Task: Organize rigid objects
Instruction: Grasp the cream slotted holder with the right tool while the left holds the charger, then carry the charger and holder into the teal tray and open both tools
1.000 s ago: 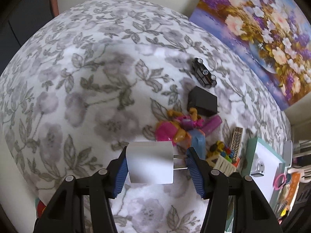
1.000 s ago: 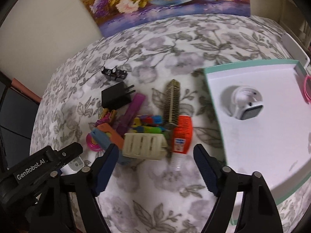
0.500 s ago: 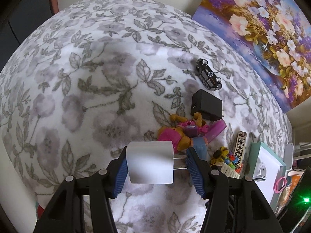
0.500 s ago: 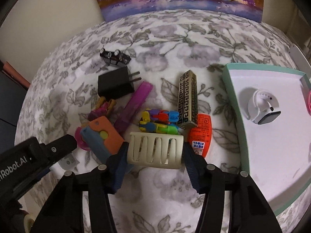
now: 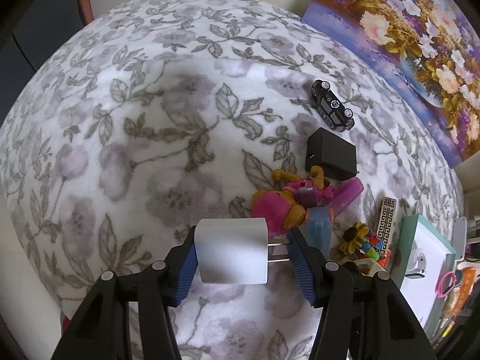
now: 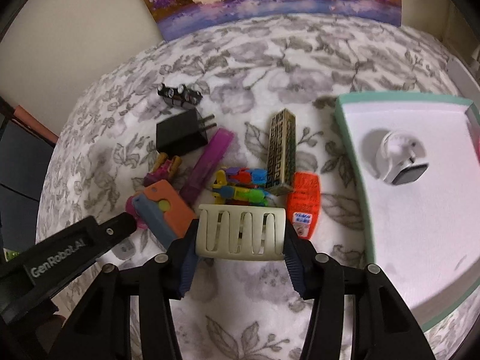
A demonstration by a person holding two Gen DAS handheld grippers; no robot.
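- The left gripper (image 5: pixel 242 257) clamps a white plug (image 5: pixel 230 250) by its ends: one pad on the body's flat end, the other on the prong tips. Its long axis lies crosswise, prongs pointing to the image right, and it is held above the floral cloth (image 5: pixel 144 126).
- The right gripper (image 6: pixel 239 256) grips a cream hair clip (image 6: pixel 240 232) between both pads, its long axis crosswise and its slotted face toward the camera, at the near edge of the pile.
- Just behind the clip: a black charger (image 6: pixel 181 133) with prongs pointing away toward the right, a purple bar (image 6: pixel 208 165) lying diagonally, and a patterned block (image 6: pixel 282 154) running lengthwise away from the camera.
- A toy car (image 6: pixel 180 93) sits beyond the charger.
- The teal-rimmed tray (image 6: pixel 349 147), at the right, holds a white round gadget (image 6: pixel 396 160); something pink shows at its far edge, too cut off to tell.
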